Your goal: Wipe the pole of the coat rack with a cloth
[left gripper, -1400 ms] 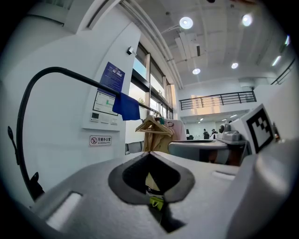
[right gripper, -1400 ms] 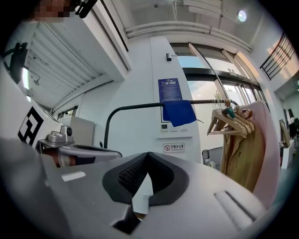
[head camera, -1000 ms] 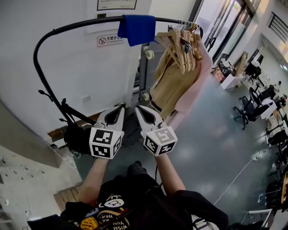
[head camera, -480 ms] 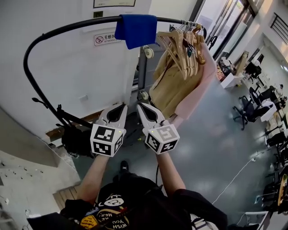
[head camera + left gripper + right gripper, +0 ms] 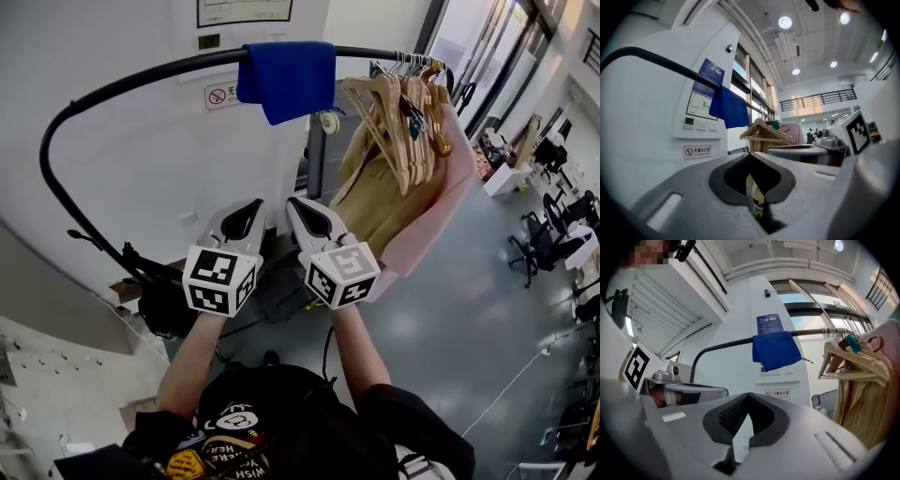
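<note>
Both grippers are held side by side, near the person and pointing at the rack.
- left gripper (image 5: 249, 206): clenched, jaw tips meeting, nothing between them.
- right gripper (image 5: 298, 206): the same, tips together and empty.
- The two are just beside each other, not touching as far as the head view shows.

The blue cloth (image 5: 286, 80) is draped over the top run of the black pole (image 5: 122, 84) of the coat rack. It hangs well apart from both grippers, on the far side of them. Neither gripper touches the pole.

Just right of the cloth, wooden hangers (image 5: 403, 112) are bunched on the same pole. A tan garment (image 5: 394, 202) hangs under them and a pink one (image 5: 441, 216) is on its right.

The pole curves down on the left to a dark lump (image 5: 164, 305) at the floor, possibly the base or a bag; it's too murky to tell. On the wall behind the rack is a no-smoking sign (image 5: 220, 94).
</note>
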Demonstrator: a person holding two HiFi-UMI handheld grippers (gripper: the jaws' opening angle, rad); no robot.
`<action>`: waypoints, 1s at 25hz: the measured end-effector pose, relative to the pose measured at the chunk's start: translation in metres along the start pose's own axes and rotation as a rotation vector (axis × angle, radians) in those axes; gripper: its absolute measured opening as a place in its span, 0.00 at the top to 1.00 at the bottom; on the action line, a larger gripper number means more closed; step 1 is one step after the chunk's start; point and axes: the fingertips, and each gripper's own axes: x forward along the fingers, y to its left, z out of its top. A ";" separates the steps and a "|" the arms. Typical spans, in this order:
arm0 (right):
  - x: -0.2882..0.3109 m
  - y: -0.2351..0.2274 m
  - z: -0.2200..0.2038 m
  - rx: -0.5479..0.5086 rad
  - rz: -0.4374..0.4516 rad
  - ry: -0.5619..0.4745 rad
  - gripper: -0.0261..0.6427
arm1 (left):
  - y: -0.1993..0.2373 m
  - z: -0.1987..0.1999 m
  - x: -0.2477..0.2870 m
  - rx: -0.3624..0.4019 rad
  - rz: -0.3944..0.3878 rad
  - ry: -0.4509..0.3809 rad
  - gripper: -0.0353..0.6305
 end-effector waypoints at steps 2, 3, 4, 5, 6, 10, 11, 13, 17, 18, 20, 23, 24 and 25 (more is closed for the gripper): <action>0.010 -0.006 0.003 -0.012 0.015 0.000 0.96 | 0.005 0.004 0.008 0.016 0.008 0.001 0.94; 0.015 -0.009 0.007 -0.019 0.020 -0.003 0.96 | 0.008 0.008 0.011 0.021 0.013 -0.003 0.94; 0.019 -0.012 0.011 -0.027 0.021 -0.007 0.96 | 0.011 0.012 0.015 0.024 0.018 -0.008 0.94; 0.024 -0.016 0.016 -0.033 0.020 -0.012 0.96 | 0.015 0.015 0.018 0.027 0.020 -0.013 0.94; 0.028 -0.019 0.022 -0.039 0.018 -0.020 0.96 | 0.018 0.019 0.021 0.029 0.020 -0.015 0.94; 0.044 -0.029 0.051 -0.069 0.009 -0.063 0.96 | 0.032 0.030 0.032 0.041 0.010 -0.028 0.94; 0.048 -0.030 0.060 -0.080 0.010 -0.077 0.96 | 0.035 0.033 0.034 0.047 0.006 -0.034 0.94; 0.055 -0.035 0.078 -0.102 0.007 -0.102 0.96 | 0.038 0.033 0.033 0.055 -0.004 -0.035 0.94; 0.073 -0.050 0.131 -0.153 -0.018 -0.139 0.96 | 0.052 0.034 0.026 0.063 -0.012 -0.027 0.94; 0.076 -0.052 0.150 -0.171 -0.022 -0.154 0.96 | 0.057 0.037 0.025 0.062 -0.013 -0.028 0.94; 0.084 -0.059 0.190 -0.204 -0.034 -0.176 0.96 | 0.064 0.044 0.027 0.059 -0.017 -0.039 0.94; 0.103 -0.069 0.231 -0.234 -0.053 -0.158 0.96 | 0.070 0.064 0.030 0.072 -0.020 -0.072 0.94; 0.111 -0.072 0.237 -0.245 -0.062 -0.144 0.96 | 0.071 0.070 0.030 0.075 -0.018 -0.083 0.94; 0.118 -0.075 0.241 -0.258 -0.076 -0.126 0.96 | 0.073 0.076 0.030 0.077 -0.015 -0.091 0.94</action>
